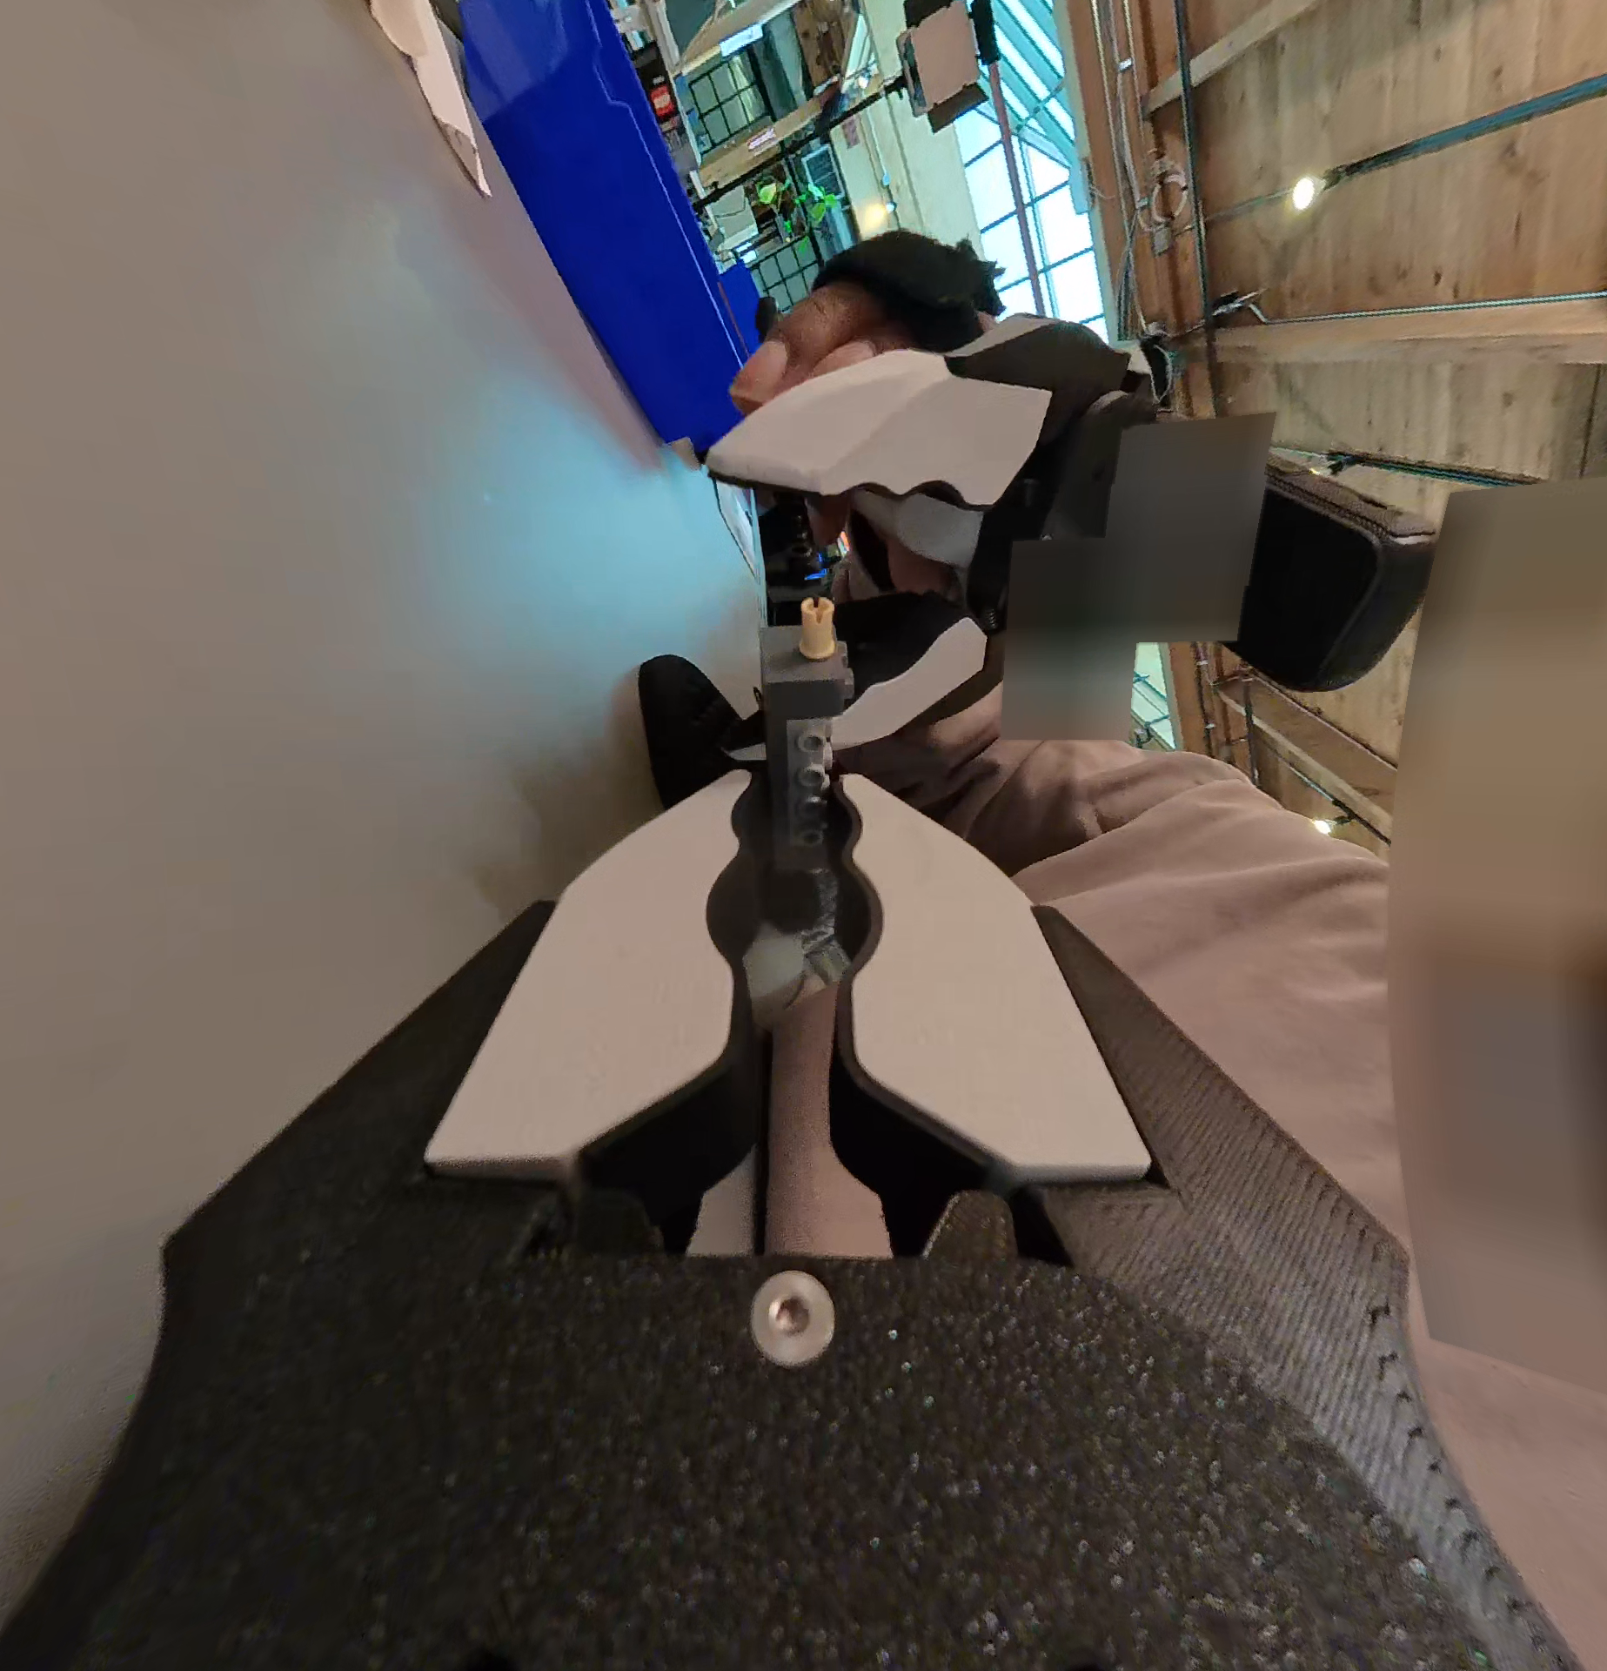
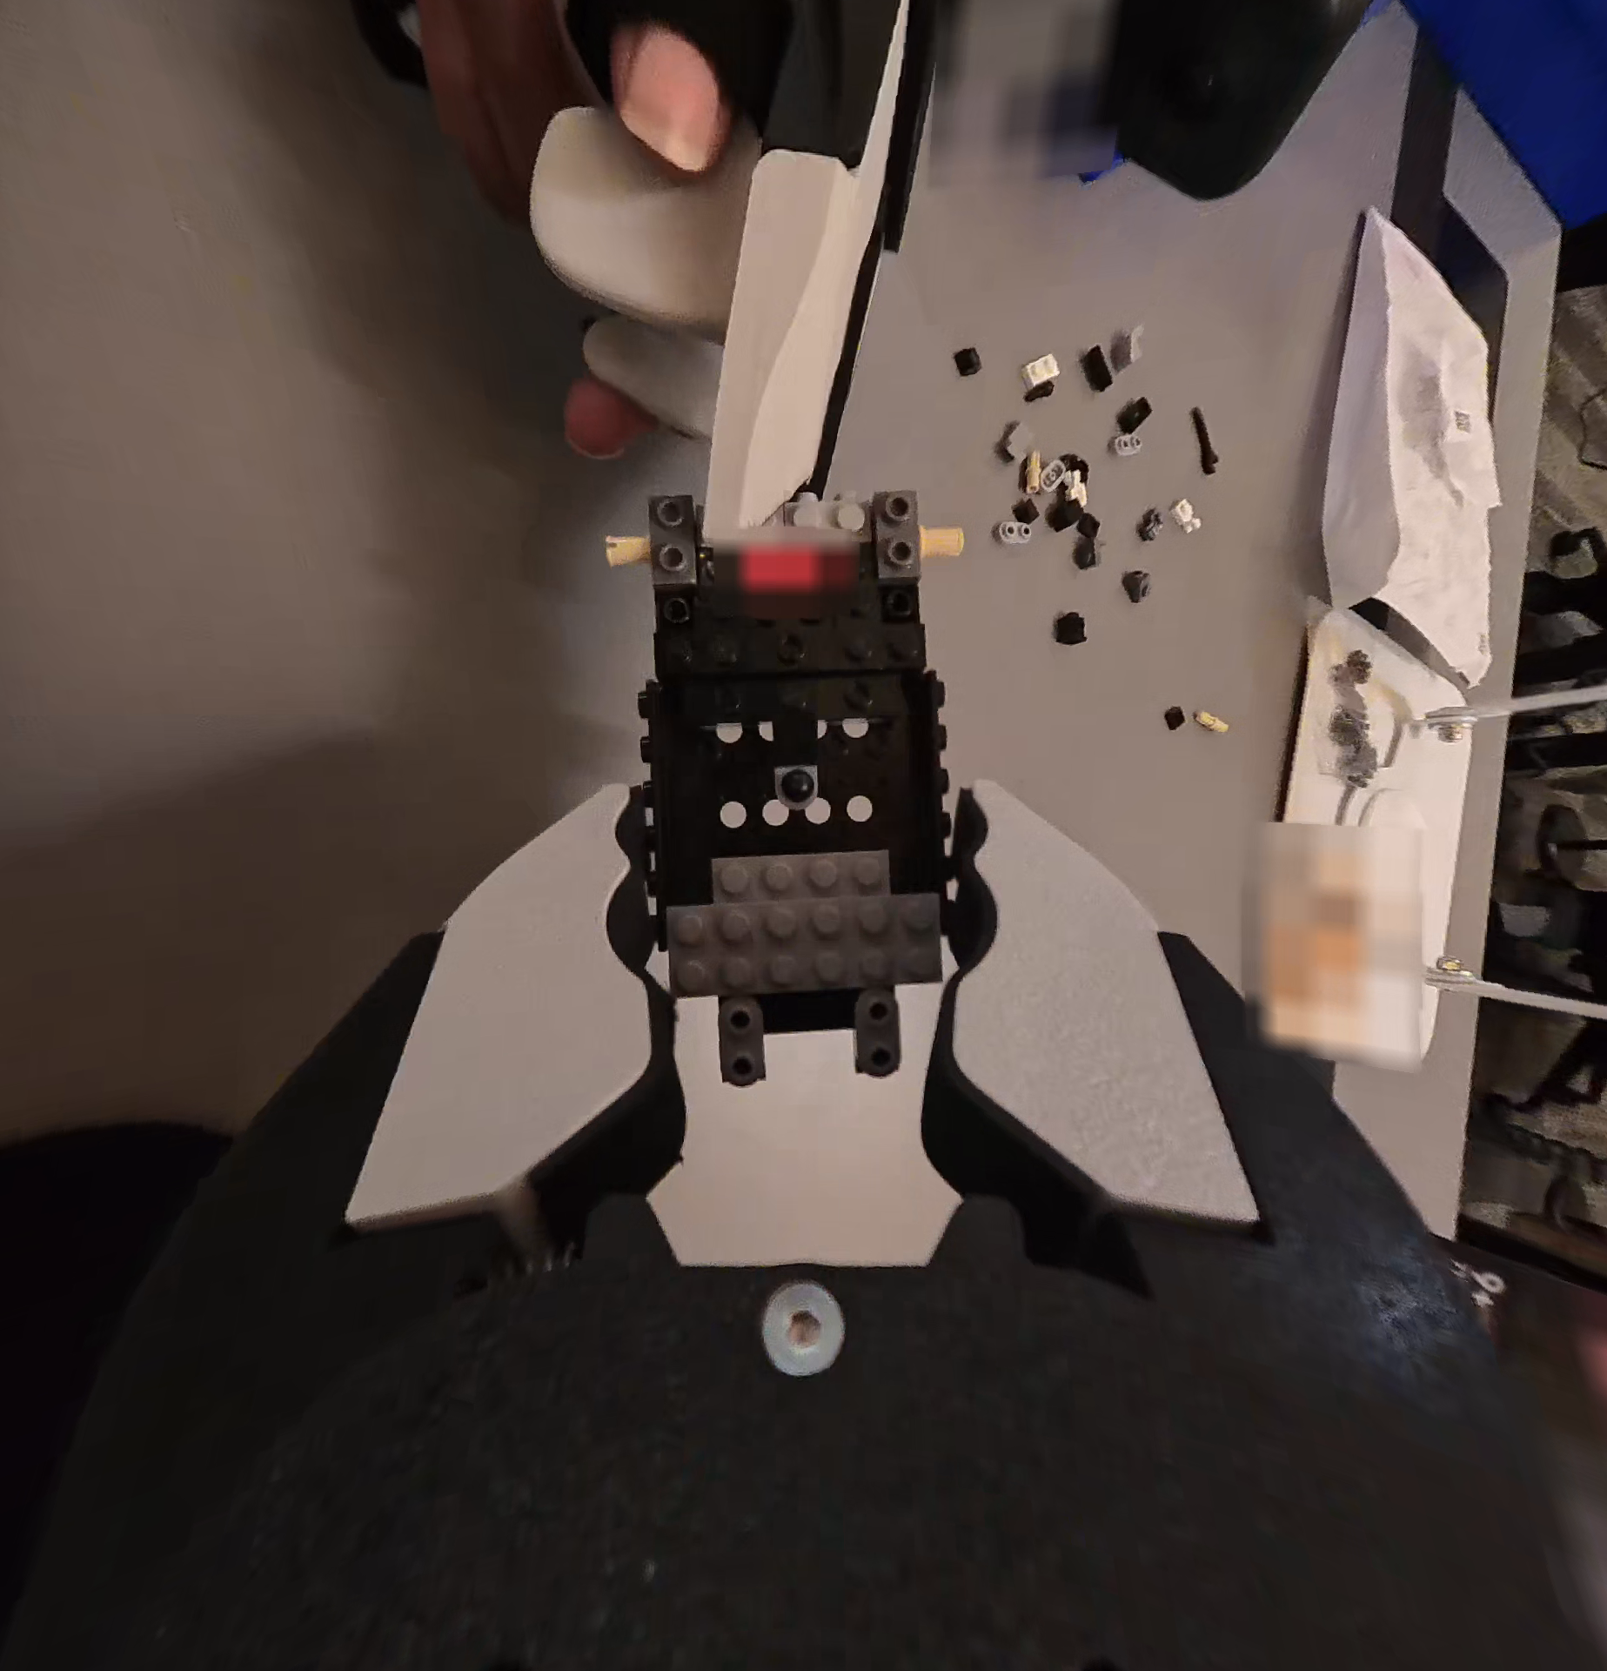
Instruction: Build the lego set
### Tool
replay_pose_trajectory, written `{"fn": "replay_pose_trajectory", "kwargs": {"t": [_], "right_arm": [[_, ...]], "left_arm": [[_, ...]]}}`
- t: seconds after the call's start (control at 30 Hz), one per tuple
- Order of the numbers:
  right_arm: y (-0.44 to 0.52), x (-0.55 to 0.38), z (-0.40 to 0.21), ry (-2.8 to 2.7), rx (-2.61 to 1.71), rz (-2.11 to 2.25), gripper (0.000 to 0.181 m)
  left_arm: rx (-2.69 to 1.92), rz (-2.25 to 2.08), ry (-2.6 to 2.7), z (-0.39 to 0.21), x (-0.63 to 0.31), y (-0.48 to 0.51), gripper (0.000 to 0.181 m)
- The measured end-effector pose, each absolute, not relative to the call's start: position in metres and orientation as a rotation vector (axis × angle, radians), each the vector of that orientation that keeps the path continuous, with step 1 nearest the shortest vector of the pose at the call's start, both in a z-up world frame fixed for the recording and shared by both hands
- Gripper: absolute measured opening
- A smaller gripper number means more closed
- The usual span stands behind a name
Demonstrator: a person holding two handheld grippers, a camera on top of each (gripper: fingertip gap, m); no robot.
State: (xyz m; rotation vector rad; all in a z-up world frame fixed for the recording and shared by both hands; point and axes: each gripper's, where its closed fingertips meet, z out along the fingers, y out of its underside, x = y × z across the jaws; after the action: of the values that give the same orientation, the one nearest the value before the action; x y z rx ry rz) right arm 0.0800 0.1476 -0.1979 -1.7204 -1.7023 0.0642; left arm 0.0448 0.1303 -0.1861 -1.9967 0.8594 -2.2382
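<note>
In the left wrist view, the left gripper (image 1: 792, 818) pinches the edge of the partly built black and grey lego model (image 1: 801, 723), its tan peg (image 1: 816, 627) pointing to twelve o'clock. In the right wrist view, the right gripper (image 2: 795, 836) clamps the same model (image 2: 786, 750) at centre above the grey table (image 2: 239, 542); loose small bricks (image 2: 1084, 488) lie scattered at two o'clock.

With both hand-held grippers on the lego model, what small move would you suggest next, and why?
Probably hold the right hand-held gripper steady and press the left hand-held gripper gently inward. Both are shut on the lego model, the left at the far end between the tan pins, where a light grey brick may need seating.
</note>
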Motion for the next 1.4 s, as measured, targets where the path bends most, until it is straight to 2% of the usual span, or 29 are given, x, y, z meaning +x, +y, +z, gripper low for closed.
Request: {"fn": "replay_pose_trajectory", "kwargs": {"t": [0.17, 0.27, 0.33, 0.57, 0.9, 1.4], "right_arm": [[0.151, 0.079, -0.202, -1.614, -1.811, 0.269, 0.064], [0.16, 0.088, -0.216, -1.556, -1.907, 0.382, 0.064], [0.165, 0.091, -0.225, -1.516, -1.967, 0.466, 0.064], [0.179, 0.091, -0.258, -1.561, -2.058, 0.494, 0.064], [0.183, 0.088, -0.278, -1.625, -2.044, 0.509, 0.064], [0.169, 0.082, -0.276, -1.856, -1.896, 0.594, 0.066]], "left_arm": [[-1.956, -2.133, 0.888, -0.187, 0.044, 0.14, 0.015], [-1.942, -1.843, 0.977, -0.198, 0.042, 0.157, 0.026], [-1.896, -1.609, 1.052, -0.204, 0.038, 0.171, 0.027], [-1.728, -1.159, 1.213, -0.206, 0.029, 0.191, 0.012], [-1.747, -1.084, 1.234, -0.215, 0.027, 0.197, 0.011], [-1.711, -1.031, 1.261, -0.217, 0.028, 0.196, 0.012]]}}
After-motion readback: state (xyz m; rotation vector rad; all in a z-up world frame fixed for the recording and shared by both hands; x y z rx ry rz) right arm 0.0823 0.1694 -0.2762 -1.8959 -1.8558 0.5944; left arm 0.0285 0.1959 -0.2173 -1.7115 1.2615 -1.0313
